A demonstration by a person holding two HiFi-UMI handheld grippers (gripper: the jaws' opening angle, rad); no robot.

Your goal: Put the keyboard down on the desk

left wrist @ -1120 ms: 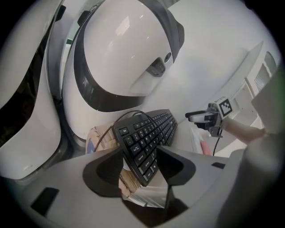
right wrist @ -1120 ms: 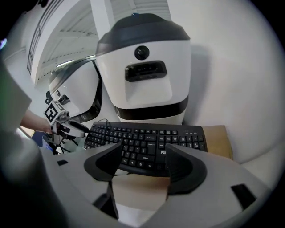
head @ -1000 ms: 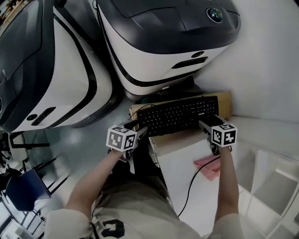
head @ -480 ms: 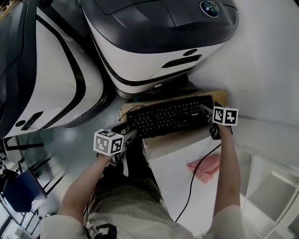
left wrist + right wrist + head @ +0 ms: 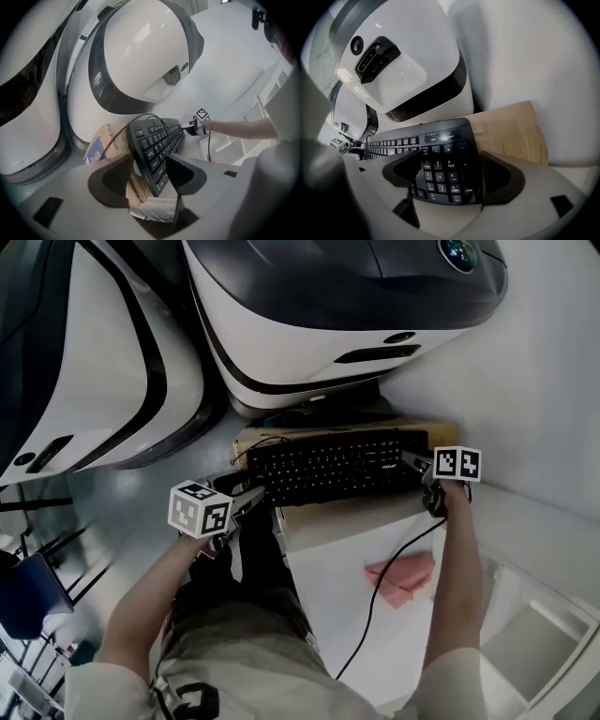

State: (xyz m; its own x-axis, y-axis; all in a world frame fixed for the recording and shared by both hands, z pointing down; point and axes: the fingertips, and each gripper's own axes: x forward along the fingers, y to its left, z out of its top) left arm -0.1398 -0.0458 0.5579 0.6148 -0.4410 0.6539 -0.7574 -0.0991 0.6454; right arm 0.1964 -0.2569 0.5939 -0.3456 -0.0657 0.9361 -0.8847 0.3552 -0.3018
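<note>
The black keyboard [image 5: 333, 468] lies across a cardboard box [image 5: 255, 439] at the far edge of the white desk [image 5: 328, 554]. My left gripper [image 5: 251, 500] straddles its left end. In the left gripper view the keyboard [image 5: 157, 145] sits between the jaws of the left gripper [image 5: 147, 176], with a gap beside one pad. My right gripper [image 5: 419, 468] is at the right end. Its jaws have just been opening. The number-pad end of the keyboard [image 5: 440, 164] still lies between the wide jaws of the right gripper [image 5: 450, 176].
Two large white-and-black machine housings [image 5: 319, 324] stand close behind the box. A pink cloth [image 5: 400, 579] and a black cable [image 5: 375, 606] lie on the desk. White shelf compartments [image 5: 534, 634] are at the right. The cardboard [image 5: 511, 131] extends past the keyboard's right end.
The right gripper has moved up the picture to the keyboard's right end. The keyboard now sits more level across the box. The left gripper has stayed at the left end.
</note>
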